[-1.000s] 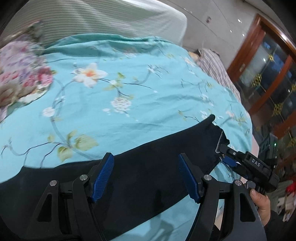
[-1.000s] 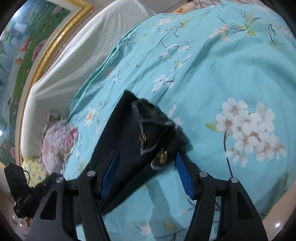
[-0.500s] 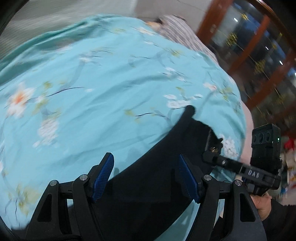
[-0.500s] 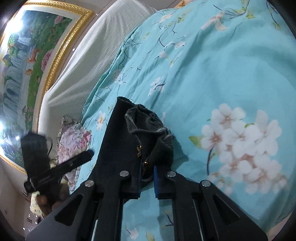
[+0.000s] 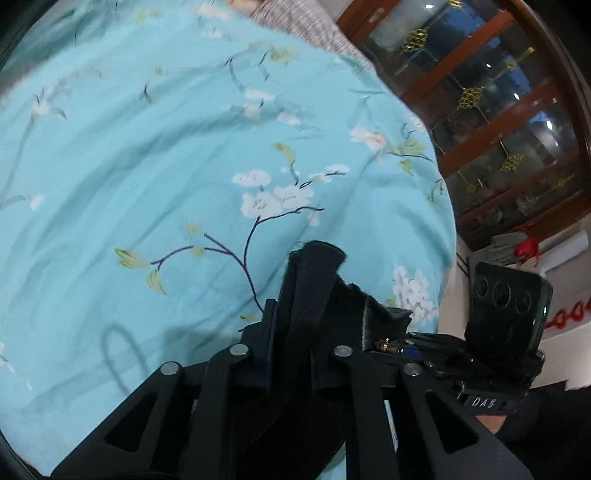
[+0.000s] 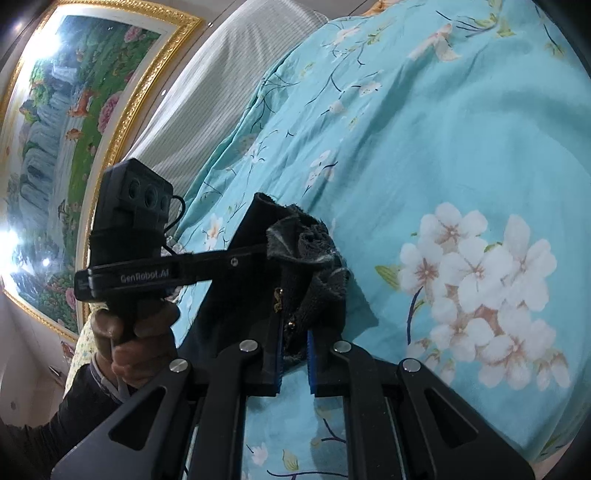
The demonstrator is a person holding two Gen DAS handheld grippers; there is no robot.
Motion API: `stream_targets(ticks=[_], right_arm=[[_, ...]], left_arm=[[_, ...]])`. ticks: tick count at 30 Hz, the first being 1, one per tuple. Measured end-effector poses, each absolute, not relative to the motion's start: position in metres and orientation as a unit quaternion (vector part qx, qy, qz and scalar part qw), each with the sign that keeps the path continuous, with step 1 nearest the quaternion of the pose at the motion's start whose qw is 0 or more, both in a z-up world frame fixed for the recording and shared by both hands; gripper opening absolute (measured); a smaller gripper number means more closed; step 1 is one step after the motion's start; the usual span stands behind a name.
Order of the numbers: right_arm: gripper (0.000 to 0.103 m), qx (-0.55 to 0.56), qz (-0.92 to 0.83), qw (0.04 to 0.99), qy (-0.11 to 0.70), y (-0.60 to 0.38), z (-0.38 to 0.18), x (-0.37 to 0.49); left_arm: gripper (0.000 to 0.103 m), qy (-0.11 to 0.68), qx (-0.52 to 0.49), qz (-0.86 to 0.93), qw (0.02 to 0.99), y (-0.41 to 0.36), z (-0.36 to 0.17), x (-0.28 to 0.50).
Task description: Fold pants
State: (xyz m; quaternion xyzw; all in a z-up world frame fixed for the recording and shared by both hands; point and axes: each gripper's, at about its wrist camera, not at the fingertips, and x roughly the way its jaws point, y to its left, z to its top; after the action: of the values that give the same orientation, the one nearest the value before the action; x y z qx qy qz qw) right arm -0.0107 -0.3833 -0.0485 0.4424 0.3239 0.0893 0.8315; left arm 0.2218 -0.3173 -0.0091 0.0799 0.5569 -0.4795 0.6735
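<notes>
The black pants (image 5: 314, 280) lie on a turquoise floral bedspread (image 5: 147, 166). My left gripper (image 5: 291, 350) is shut on the waistband, which stands up between its fingers. My right gripper (image 6: 294, 363) is shut on the fleece-lined waistband corner (image 6: 306, 251) near the zipper. The two grippers sit side by side: the right one shows at the lower right of the left wrist view (image 5: 424, 343), and the left one crosses the right wrist view (image 6: 236, 262), held by a hand.
A grey striped headboard (image 6: 221, 81) and a gold-framed painting (image 6: 66, 122) stand behind the bed. A wooden glass cabinet (image 5: 498, 122) is beyond the bed's far edge. A grey striped pillow (image 5: 306, 22) lies at the top.
My left gripper moved right along the pants to the waistband and shut on it. My right gripper shut on the waistband corner half a second ago and still holds it.
</notes>
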Motion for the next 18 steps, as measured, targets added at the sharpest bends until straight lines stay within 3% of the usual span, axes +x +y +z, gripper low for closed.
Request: stream_targets(ticks=[18], right_arm=[[0.011, 0.423, 0.223, 0.835, 0.273, -0.337, 0.018, 0.001]], left_arm=[[0.010, 0.463, -0.007, -0.474, 0.749, -0.196, 0.083, 0.192]])
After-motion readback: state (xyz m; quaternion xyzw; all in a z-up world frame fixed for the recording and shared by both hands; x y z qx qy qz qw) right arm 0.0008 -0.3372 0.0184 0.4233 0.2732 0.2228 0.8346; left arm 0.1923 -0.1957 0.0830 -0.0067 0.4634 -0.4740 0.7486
